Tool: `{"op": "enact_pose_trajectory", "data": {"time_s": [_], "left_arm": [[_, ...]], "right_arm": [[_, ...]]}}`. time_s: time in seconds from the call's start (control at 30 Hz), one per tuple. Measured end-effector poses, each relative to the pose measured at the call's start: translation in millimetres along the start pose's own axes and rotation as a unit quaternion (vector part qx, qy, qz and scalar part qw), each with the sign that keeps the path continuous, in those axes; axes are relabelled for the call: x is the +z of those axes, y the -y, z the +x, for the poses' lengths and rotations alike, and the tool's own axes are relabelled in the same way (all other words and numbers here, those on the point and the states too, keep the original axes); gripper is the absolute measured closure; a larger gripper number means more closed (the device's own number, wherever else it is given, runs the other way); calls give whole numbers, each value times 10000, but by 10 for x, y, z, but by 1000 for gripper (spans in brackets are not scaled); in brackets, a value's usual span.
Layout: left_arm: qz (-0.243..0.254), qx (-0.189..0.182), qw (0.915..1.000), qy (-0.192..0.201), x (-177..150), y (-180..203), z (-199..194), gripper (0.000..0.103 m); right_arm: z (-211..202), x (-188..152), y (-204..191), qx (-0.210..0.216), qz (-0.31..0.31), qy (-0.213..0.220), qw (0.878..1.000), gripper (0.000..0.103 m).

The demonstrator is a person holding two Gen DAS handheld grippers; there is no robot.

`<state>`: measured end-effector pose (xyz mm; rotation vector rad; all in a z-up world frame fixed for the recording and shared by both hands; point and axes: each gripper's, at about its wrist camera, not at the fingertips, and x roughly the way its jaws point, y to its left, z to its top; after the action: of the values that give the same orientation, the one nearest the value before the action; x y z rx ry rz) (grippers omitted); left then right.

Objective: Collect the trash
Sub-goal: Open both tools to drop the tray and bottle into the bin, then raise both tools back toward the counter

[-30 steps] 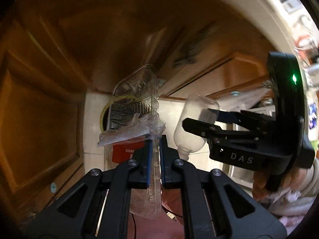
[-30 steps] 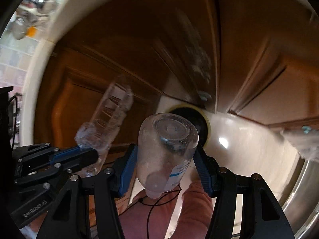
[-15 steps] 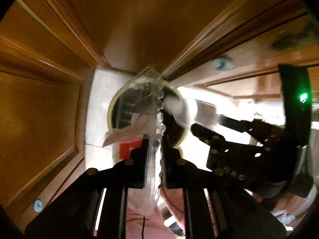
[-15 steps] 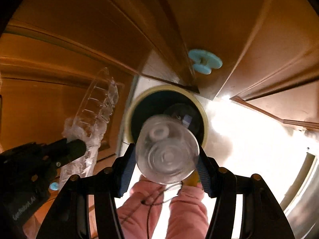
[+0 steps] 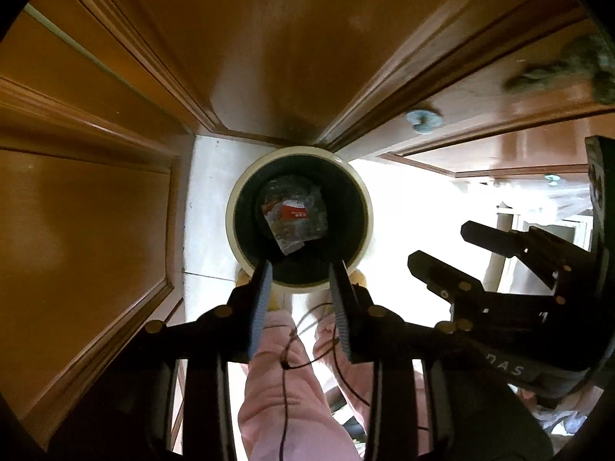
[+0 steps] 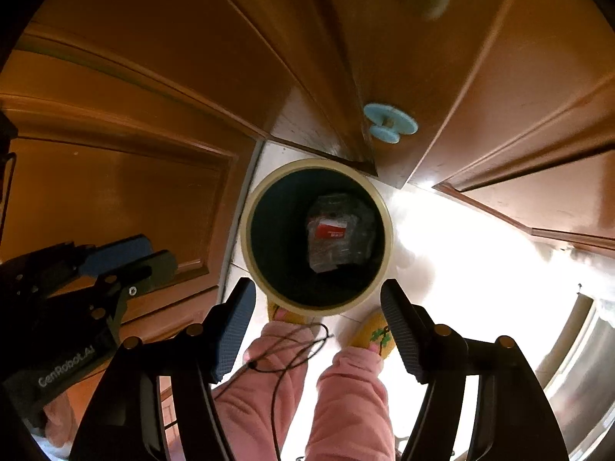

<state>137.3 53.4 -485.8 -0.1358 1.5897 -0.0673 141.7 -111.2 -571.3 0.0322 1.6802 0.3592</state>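
Note:
A round bin with a cream rim (image 5: pixel 300 151) (image 6: pixel 319 163) stands on the floor right below both grippers. Inside it lies a crumpled clear plastic tray with a red label (image 5: pixel 294 215) (image 6: pixel 338 230). I cannot make out the clear bottle in the dark bin. My left gripper (image 5: pixel 301 269) (image 6: pixel 153 251) hangs over the bin's near rim, its jaws opening with nothing between them. My right gripper (image 6: pixel 317 286) (image 5: pixel 438 242) is beside it, jaws also opening and holding nothing.
Brown wooden cabinet doors (image 5: pixel 96 230) surround the bin on the left and behind, one with a pale blue knob (image 6: pixel 390 126). A person's pink trouser legs (image 6: pixel 346 395) and yellow slippers (image 6: pixel 374 336) stand by the bin on the white floor (image 6: pixel 461 249).
Both grippers sank toward the bin and opened. The plastic tray left the left jaws and the bottle left the right jaws; the tray now lies in the bin.

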Motion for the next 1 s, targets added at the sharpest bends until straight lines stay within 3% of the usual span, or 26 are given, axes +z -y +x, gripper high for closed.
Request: {"op": "enact_pose_trajectory", "data": {"time_s": [0.33,0.63,0.87,1.0], "left_arm": [[394,45,9987,311,-269,196,-1130,75],[590,197,9910,1182,-458,358,-2359,75],[543,314,9775,2015,-502,482,-3257,75],[426,321,9716,2305,-475,580,-3679,75]], "right_arm": [[-1111,-351,-232,134,-133,485,9986,34],[-2383,-630,-566,101,-743,1301,9887,34],[-3286,-797,-686,164,-1067,2007,9737,34],[-3721,-866,-708,170,-1196,2432,9624,34]]}}
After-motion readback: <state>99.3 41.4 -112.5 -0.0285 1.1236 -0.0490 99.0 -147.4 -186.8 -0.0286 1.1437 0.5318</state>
